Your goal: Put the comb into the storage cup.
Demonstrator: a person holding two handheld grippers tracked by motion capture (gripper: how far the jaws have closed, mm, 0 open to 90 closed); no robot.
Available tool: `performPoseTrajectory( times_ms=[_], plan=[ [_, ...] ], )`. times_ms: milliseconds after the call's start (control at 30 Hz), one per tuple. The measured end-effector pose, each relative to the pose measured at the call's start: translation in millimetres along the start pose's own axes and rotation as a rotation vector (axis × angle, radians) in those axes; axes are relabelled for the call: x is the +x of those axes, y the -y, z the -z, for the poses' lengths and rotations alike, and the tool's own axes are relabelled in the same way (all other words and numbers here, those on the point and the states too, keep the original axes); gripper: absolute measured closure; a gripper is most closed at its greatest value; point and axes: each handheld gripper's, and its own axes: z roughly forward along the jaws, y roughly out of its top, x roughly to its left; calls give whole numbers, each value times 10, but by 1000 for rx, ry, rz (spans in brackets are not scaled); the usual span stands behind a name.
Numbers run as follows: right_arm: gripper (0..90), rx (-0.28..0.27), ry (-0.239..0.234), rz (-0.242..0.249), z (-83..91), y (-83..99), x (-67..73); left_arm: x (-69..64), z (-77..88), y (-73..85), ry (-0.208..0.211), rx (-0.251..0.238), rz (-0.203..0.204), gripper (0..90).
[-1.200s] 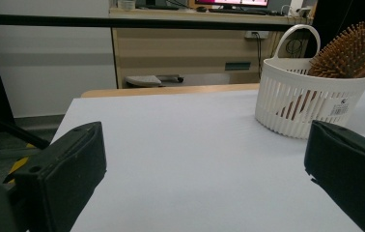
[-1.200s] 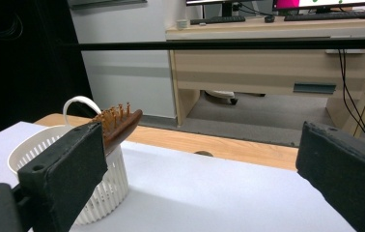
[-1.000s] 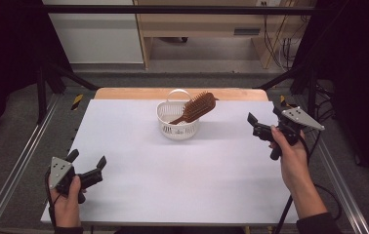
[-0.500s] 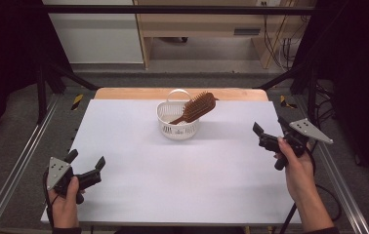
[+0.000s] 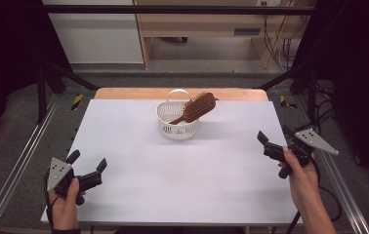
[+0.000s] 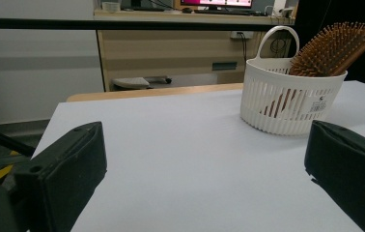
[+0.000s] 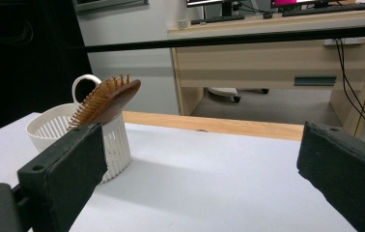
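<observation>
A white slotted basket (image 5: 177, 127) with a loop handle stands at the far middle of the white table. A wooden hairbrush (image 5: 199, 106) leans in it, its bristled head sticking out over the right rim. At the near left corner my left gripper (image 5: 88, 160) is open and holds nothing. It faces the basket (image 6: 291, 104) and the brush (image 6: 332, 48) from well back. Over the right side my right gripper (image 5: 274, 134) is also open with nothing in it. From there the basket (image 7: 45, 126) and the brush (image 7: 105, 99) lie ahead to its left.
The white tabletop (image 5: 182, 180) ends in a wooden strip (image 5: 124, 92) at the far edge. Metal rails (image 5: 21, 161) run along both sides. A desk (image 5: 207, 24) stands beyond the table, and cables (image 5: 326, 97) hang at the far right.
My right gripper has drawn back toward the near edge and a little to the right, still open. The left gripper, basket and brush have hardly moved.
</observation>
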Motion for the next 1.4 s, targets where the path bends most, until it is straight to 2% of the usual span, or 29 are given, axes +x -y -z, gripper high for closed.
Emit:
performPoseTrajectory(
  times_ms=[433,733,1400],
  plan=[
    [38,7,-20,2,122,175,-15,-34,17,5,13,6,-5,12],
    [38,5,-15,0,187,257,-39,-31,18,6,14,5,1,13],
    [40,31,-58,11,215,477,75,-33,18,5,24,2,3,12]
  ],
)
